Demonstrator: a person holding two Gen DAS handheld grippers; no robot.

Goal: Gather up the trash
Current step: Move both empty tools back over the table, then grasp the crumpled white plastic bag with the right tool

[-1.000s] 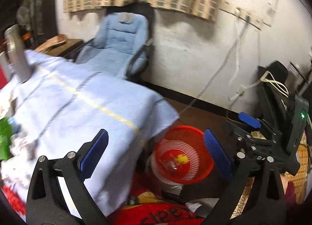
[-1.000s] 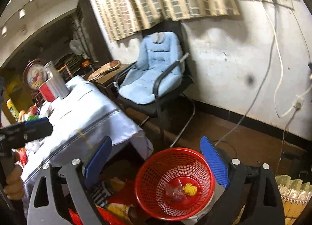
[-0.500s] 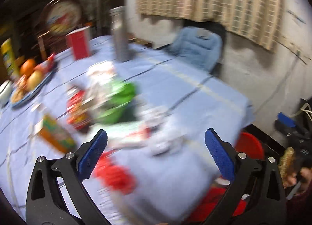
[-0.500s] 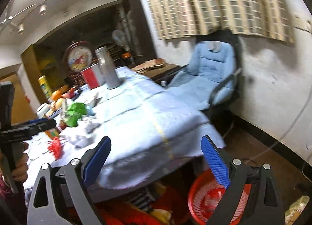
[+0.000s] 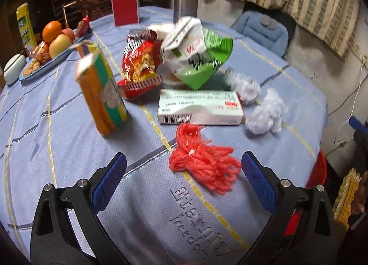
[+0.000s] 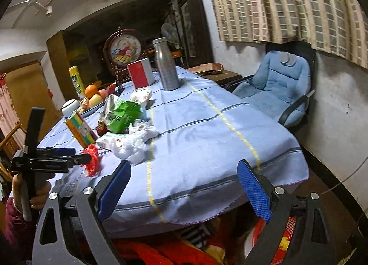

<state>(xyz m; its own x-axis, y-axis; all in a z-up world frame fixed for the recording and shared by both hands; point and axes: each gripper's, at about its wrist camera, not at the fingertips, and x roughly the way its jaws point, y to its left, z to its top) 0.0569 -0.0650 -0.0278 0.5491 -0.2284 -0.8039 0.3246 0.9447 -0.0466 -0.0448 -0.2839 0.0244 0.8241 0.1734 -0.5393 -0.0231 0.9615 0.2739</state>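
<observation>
Both grippers are spread wide and empty: the left gripper (image 5: 182, 180) hangs over a red yarn bundle (image 5: 202, 161) on the tablecloth (image 5: 69, 131). The right gripper (image 6: 184, 186) is at the table edge above the red basket (image 6: 285, 235), which seems to hold something yellow.

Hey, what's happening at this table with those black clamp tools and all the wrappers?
A person is clearing trash with two handheld grippers. The left gripper is open and empty, its blue-padded fingers pointed at the red yarn bundle on the blue tablecloth. The white flat box, crumpled white tissues and green snack bag lie beyond. The right gripper, also open and empty, hovers near the table edge above the red mesh basket.
</observation>
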